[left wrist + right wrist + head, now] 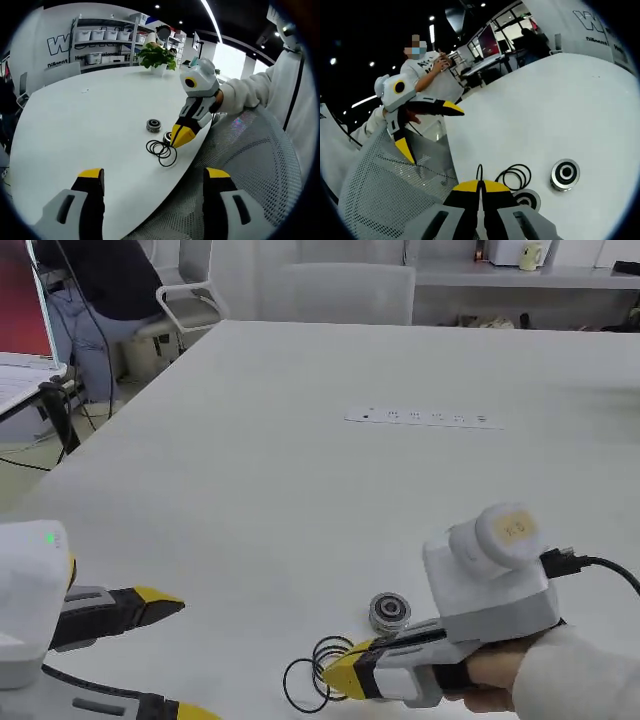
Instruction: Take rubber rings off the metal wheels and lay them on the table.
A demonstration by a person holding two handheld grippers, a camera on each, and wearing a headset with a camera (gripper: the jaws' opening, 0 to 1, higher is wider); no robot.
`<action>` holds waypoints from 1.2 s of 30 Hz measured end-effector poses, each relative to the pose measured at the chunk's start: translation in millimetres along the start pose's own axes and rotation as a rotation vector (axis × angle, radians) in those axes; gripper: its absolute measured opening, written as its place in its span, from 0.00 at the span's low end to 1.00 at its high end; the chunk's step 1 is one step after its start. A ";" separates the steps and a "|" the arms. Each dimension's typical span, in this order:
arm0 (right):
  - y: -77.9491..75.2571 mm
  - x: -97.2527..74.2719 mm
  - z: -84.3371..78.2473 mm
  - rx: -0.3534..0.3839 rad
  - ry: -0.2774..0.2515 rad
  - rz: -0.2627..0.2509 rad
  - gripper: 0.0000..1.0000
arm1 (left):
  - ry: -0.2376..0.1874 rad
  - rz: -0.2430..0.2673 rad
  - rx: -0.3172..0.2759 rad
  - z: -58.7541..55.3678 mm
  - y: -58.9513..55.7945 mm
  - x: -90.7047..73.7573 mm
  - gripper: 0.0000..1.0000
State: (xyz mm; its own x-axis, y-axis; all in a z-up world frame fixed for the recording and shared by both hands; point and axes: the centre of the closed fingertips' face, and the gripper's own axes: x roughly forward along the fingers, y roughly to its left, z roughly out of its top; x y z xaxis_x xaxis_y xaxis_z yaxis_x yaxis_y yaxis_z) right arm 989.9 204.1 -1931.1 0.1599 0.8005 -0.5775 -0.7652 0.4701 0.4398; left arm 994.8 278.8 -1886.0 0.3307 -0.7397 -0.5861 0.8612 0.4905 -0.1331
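My right gripper [332, 676] lies low over the table's near edge, shut on a thin black rubber ring [480, 171] that stands edge-on between its tips [480, 184]. Loose black rings [322, 662] [515, 176] [161, 149] lie overlapping on the table just beyond the tips. A metal wheel [389, 611] [565, 174] [153, 125] rests flat a little farther in. A second wheel [527, 198] [167, 136] sits right beside the right jaws. My left gripper [186, 660] [154, 176] [427, 117] is open and holds nothing, off to the left of the rings.
The white table [300, 480] is broad, with an inlaid socket strip [424, 418] farther back. A mesh chair [240, 150] stands at the table's near edge. A person sits at a far desk [100, 280], and a potted plant [157, 57] stands on the table's far end.
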 end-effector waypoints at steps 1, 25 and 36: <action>-2.4 0.6 -3.9 -0.009 0.019 -0.013 0.00 | -0.001 0.000 -0.003 0.0 0.2 0.1 0.78; -27.2 -7.3 1.8 -0.065 -0.004 -0.120 0.06 | 0.010 -0.011 -0.011 -2.9 -1.0 1.6 0.74; -30.6 -25.2 25.3 -0.057 -0.093 -0.140 0.08 | -0.004 -0.018 -0.013 -0.3 -2.1 2.1 0.78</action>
State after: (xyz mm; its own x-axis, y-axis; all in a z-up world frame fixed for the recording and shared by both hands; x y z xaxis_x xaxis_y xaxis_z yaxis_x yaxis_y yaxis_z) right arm 1025.0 178.9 -1912.6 0.3228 0.7609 -0.5628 -0.7648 0.5600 0.3185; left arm 993.5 276.3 -1887.3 0.3173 -0.7503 -0.5800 0.8619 0.4833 -0.1537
